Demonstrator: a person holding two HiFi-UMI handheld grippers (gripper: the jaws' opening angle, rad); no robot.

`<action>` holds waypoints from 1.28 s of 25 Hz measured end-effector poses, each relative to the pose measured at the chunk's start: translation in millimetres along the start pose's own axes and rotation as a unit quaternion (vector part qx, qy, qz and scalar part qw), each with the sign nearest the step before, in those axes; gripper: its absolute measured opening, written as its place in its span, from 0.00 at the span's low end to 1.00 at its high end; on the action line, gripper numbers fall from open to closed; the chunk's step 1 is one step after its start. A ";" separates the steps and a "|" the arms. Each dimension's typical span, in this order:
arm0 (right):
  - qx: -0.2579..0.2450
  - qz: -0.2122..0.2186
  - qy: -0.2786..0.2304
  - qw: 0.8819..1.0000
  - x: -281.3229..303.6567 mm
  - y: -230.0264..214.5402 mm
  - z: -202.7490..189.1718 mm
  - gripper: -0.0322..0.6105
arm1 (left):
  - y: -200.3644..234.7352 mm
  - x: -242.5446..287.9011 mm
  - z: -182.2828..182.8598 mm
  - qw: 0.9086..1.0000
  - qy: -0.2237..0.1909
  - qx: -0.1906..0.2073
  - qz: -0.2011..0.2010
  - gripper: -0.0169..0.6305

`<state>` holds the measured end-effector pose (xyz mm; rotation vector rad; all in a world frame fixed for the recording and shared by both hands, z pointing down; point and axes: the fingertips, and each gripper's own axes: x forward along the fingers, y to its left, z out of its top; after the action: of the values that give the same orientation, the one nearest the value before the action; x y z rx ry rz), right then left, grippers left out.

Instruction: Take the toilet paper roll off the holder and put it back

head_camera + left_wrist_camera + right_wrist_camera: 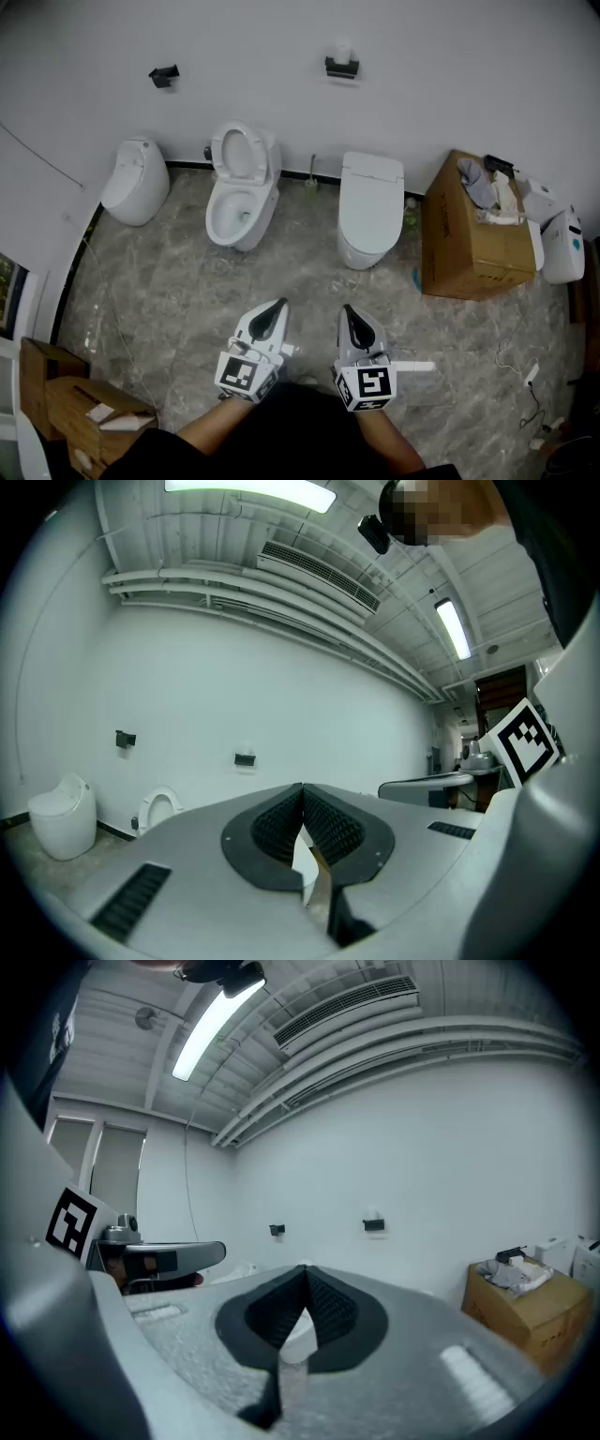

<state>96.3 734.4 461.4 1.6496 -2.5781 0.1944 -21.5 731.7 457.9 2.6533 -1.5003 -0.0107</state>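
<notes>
While the toilet paper roll [342, 49] sits on its black holder [342, 67] up on the far wall, well apart from both hands, the left claw [277, 307] and the right claw [349, 313] are each clenched on nothing. The roll looks light, soft and easily crushed. A gentle hold across its outer sides would likely suit it best.

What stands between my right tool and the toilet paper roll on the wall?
Head view: beyond the right tool, marble floor, then the closed-lid toilet; the toilet paper roll sits above on the wall holder.
</notes>
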 end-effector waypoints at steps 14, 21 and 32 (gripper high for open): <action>0.028 -0.021 0.003 0.999 143.4 -61.1 3.4 0.05 | 96.3 127.7 -15.1 0.999 -0.002 -0.017 -0.034 0.05; 0.010 -0.023 0.016 1.000 276.8 -71.7 31.6 0.05 | 191.4 223.4 -7.1 0.999 0.011 -0.017 -0.047 0.05; 0.012 -0.014 0.030 0.999 462.9 -65.9 54.0 0.05 | 340.3 331.9 29.5 0.997 0.000 -0.027 -0.066 0.05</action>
<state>-37.7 283.3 472.9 1.6616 -2.5172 0.2708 -142.5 271.2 470.6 2.7037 -1.3041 -0.0582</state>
